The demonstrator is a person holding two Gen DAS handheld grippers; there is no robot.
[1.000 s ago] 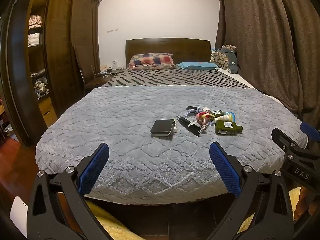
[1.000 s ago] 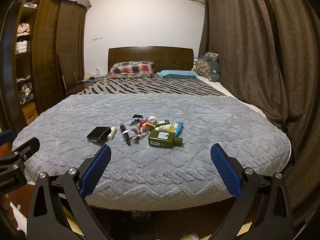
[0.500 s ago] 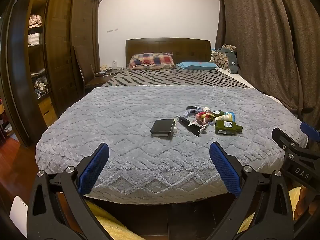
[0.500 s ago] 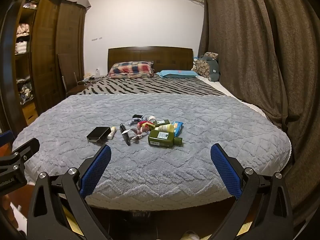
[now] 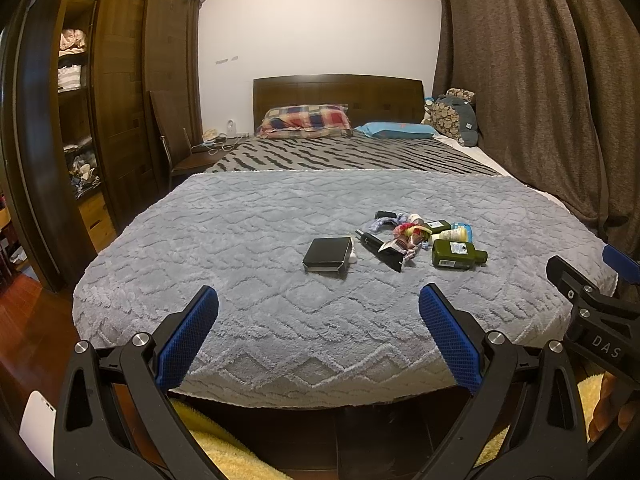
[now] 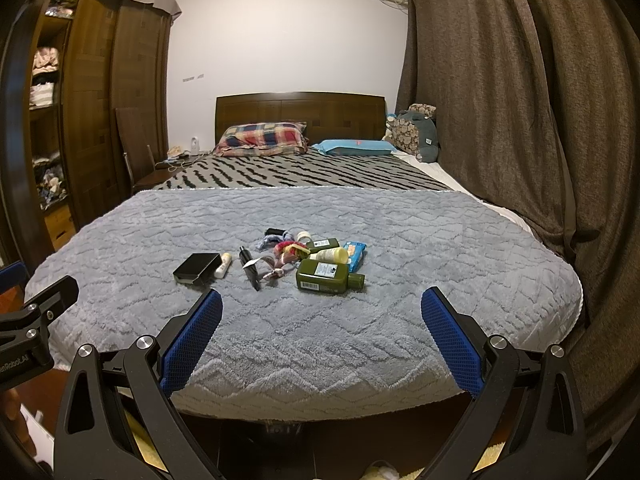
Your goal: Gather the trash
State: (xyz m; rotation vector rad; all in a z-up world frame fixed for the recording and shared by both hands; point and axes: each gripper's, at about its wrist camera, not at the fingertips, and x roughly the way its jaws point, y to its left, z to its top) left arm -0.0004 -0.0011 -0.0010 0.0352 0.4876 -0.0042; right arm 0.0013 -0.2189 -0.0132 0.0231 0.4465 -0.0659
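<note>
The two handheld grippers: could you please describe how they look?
Both the left gripper and the right gripper have black skeletal arms with triangular cutouts, silver bolts and blue textured finger pads. White lettering marks their black bodies.

White capitals "DAS" can be read on the black body of the right gripper [image 5: 600,312], seen at the right edge of the left wrist view. The left gripper [image 6: 28,328], at the left edge of the right wrist view, bears partly cut-off lettering ending "anRobot.AI". The green bottle [image 6: 326,277] carries a white printed label; its text is too small to read.
</note>
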